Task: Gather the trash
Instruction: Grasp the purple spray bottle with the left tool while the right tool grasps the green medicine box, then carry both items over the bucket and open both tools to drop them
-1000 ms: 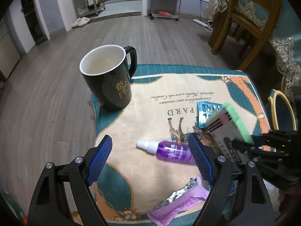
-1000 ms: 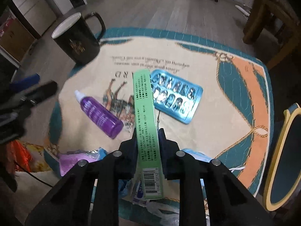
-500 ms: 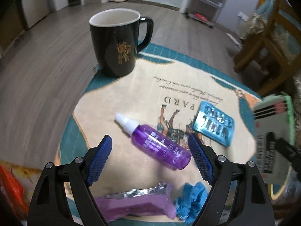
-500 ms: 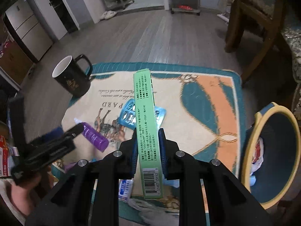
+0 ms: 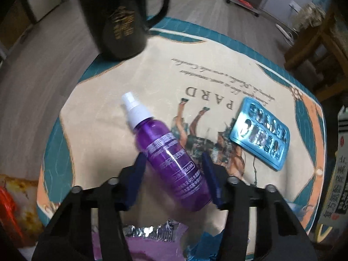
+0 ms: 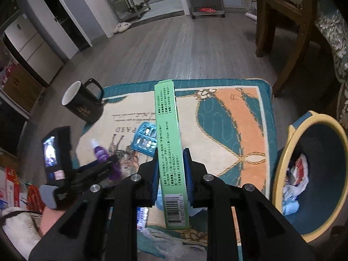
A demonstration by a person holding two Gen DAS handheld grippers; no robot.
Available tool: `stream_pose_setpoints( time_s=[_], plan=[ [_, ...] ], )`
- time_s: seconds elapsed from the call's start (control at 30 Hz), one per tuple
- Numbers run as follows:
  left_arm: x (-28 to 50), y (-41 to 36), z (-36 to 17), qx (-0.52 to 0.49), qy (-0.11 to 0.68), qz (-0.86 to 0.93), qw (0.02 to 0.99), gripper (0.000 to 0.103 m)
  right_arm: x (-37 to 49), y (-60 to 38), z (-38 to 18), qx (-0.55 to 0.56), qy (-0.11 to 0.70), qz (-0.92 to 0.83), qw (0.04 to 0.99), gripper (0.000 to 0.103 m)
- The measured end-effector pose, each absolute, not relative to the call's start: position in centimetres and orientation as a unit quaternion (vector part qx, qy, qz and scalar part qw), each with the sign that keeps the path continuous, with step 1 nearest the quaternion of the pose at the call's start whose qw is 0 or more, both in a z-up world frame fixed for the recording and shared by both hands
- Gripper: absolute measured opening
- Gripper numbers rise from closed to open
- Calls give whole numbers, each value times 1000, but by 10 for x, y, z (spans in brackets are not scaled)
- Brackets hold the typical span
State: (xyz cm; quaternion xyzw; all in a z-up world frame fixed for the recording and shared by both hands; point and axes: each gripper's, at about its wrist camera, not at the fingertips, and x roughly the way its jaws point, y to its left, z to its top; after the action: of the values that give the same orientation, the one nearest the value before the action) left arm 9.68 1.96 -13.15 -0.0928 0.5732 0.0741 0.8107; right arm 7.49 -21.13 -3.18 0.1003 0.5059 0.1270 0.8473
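Observation:
A purple spray bottle (image 5: 167, 152) with a white cap lies on the patterned cloth (image 5: 97, 113). My left gripper (image 5: 174, 174) has come down around its lower half, blue pads on both sides, closing but with a small gap on the left side. My right gripper (image 6: 171, 169) is shut on a long green medicine box (image 6: 169, 143) and holds it above the cloth. The box edge also shows in the left wrist view (image 5: 341, 163). A blue blister pack (image 5: 260, 134) lies right of the bottle. The bin (image 6: 280, 174), blue with a yellow rim, stands at the right with trash inside.
A black mug (image 5: 117, 19) stands at the cloth's far left corner. A purple foil wrapper (image 5: 150, 237) and blue crumpled scrap (image 5: 202, 245) lie at the near edge. Clear plastic (image 6: 171, 243) lies near my right gripper. Wooden chair legs (image 6: 289, 43) stand behind right.
My left gripper moved down and forward onto the purple bottle and its jaws narrowed around it. My right gripper rose and drew back with the green box, bringing the bin more into view.

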Motion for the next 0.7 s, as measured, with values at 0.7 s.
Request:
stream_pose_setpoints(
  time_s=[0.7],
  plan=[
    [84,7,-85,-52,522,18,851,34,76,-209,-30,99,501,128,850,19]
  ],
)
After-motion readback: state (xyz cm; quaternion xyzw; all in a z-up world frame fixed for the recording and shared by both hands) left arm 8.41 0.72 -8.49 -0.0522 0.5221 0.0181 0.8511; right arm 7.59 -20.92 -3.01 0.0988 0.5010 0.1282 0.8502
